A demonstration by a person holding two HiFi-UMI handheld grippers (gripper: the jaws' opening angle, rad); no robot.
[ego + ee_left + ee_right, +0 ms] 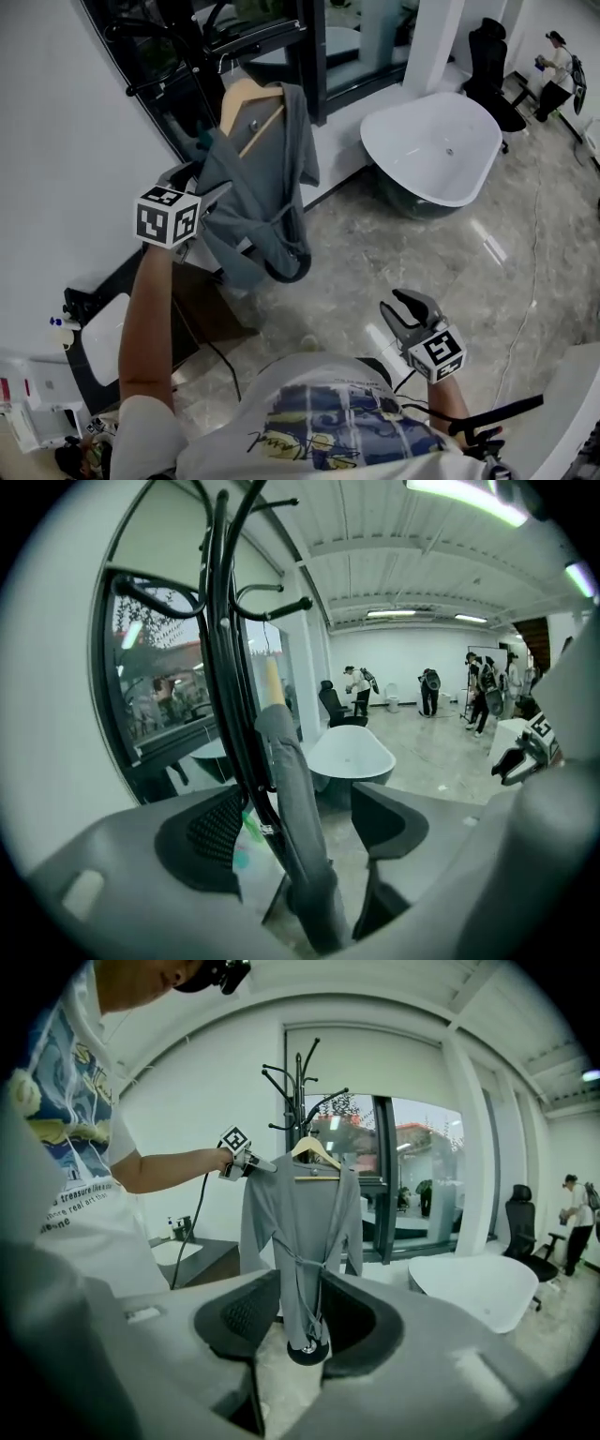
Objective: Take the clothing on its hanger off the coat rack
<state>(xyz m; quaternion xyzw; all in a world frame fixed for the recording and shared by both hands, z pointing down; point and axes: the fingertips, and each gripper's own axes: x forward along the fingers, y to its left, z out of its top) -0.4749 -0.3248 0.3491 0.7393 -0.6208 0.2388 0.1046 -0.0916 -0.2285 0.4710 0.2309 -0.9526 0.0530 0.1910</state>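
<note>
Presently, the grey garment [258, 202] is seen hanging on a wooden hanger [246, 103], which is hooked on the black coat rack [202, 56] by the window [267, 37]. The cloth's edge is seen in the gap of the left gripper [298, 822], whose fingers [211, 832] are spread wide. Space is left on either side of the cloth and nothing is clamped. The rack's pole is lined up within that same gap.

The right gripper [300, 1321] is held low, well apart from the garment, with its fingers parted and empty.

In the head view the left fingertips are partly covered by the marker cube [169, 217] and the cloth, so contact there cannot be judged. The hanger's hook is lost against the dark rack. The garment's hem is cut off by the right fingers in the right gripper view.
</note>
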